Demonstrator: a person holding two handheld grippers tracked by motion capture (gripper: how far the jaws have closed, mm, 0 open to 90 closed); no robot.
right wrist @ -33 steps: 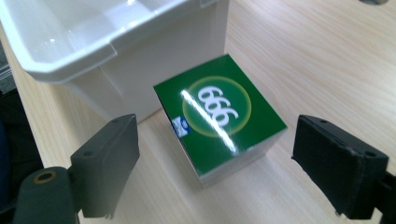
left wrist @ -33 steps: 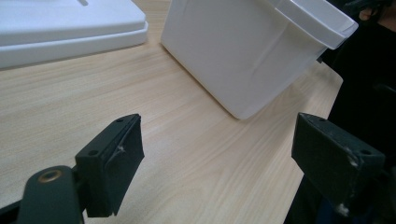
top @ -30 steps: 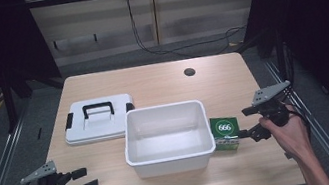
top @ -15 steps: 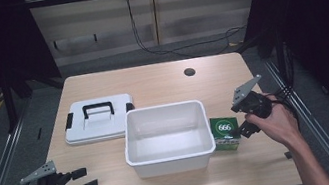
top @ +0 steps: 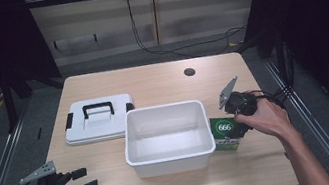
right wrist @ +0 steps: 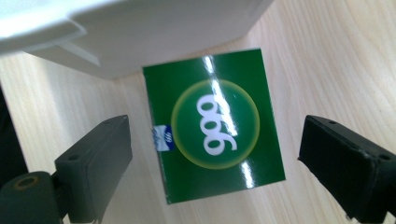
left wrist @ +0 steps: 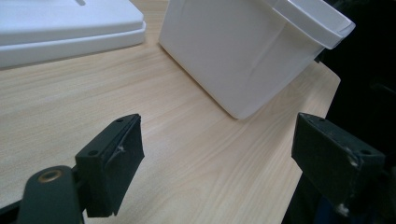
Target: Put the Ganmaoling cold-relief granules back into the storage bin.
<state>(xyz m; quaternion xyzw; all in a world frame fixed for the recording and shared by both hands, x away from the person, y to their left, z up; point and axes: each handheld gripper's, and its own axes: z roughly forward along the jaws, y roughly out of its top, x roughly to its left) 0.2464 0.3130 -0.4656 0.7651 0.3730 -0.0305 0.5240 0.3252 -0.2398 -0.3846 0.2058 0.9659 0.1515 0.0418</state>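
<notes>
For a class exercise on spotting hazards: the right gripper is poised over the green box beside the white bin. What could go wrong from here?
1. The green box lies close against the white bin; a finger of the right gripper could catch the bin's wall or rim and nudge it.
2. The box looks glossy and flat, so the open fingers may slip or push it along the table instead of gripping.

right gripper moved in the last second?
Yes. The right gripper has come in from the table's right edge, leftward and down over the green box beside the white bin.
</notes>
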